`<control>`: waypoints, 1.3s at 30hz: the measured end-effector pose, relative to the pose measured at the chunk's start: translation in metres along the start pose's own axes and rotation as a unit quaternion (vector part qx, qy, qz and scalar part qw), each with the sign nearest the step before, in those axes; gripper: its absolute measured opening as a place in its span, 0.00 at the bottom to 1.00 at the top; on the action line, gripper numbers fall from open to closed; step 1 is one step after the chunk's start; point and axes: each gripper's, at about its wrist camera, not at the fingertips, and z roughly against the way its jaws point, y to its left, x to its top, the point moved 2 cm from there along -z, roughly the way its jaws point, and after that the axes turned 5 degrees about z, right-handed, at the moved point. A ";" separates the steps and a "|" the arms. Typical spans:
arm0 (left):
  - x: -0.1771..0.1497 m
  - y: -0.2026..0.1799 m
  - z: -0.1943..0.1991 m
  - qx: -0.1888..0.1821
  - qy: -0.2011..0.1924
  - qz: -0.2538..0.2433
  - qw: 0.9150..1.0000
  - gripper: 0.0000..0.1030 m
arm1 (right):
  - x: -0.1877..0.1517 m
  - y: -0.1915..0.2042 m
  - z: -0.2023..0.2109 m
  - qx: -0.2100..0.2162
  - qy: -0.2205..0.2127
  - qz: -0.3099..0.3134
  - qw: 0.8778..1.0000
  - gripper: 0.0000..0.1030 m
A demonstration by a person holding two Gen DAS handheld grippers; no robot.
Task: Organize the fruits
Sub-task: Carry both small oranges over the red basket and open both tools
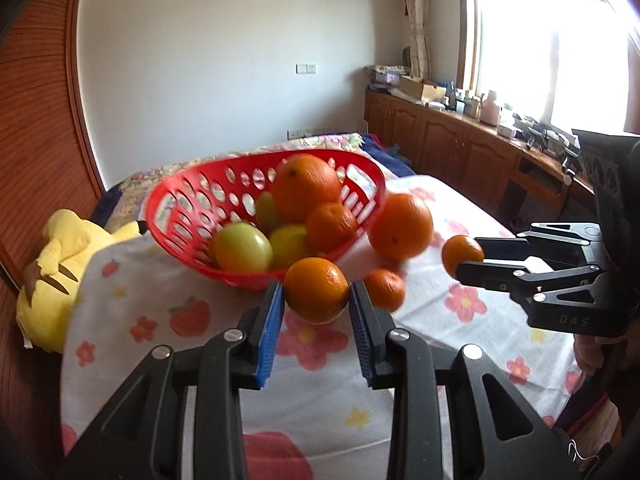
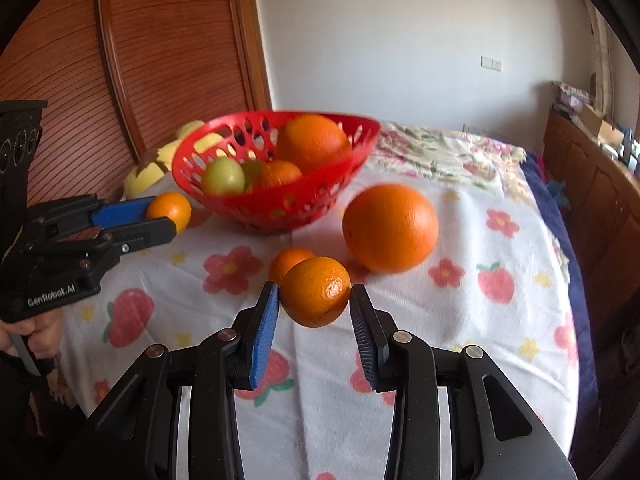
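A red basket [image 1: 264, 216] with holes in its wall stands on a flowered blanket [image 1: 192, 360] over the bed. It holds a big orange [image 1: 306, 186], a smaller orange [image 1: 330, 226] and some green fruits [image 1: 242, 246]. Behind the basket a yellow plush toy [image 1: 60, 272] lies against the wooden wardrobe [image 1: 36, 120]. Just beside the basket, on the blanket, rests a large orange [image 2: 390, 228], and near it a small mandarin [image 2: 288, 262] is lying loose.

The left gripper [image 1: 316, 308] is clamped on a mandarin [image 1: 316, 290]; the blue pads [image 1: 270, 332] press it from both sides, and it hangs above the blanket in front of the basket rim. The right gripper [image 2: 314, 308] is closed in the same way on a second mandarin [image 2: 316, 296], which is in front of the loose one.

Between the two grippers the blanket is free. On the right side the bed ends with a dark blue edge [image 2: 560, 216], and wooden cabinets [image 1: 460, 144] stand along the wall under the window [image 1: 552, 48].
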 end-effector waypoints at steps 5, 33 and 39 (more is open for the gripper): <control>0.010 0.011 0.008 0.012 -0.014 0.000 1.000 0.31 | 0.020 0.005 0.011 -0.002 -0.017 0.015 1.000 0.35; 0.053 0.072 -0.039 0.028 -0.023 0.023 0.999 0.31 | 0.107 0.039 -0.077 0.045 -0.016 0.076 0.996 0.35; 0.058 0.083 -0.058 0.027 -0.019 0.028 0.999 0.31 | 0.108 0.044 -0.099 0.067 -0.009 0.088 0.994 0.35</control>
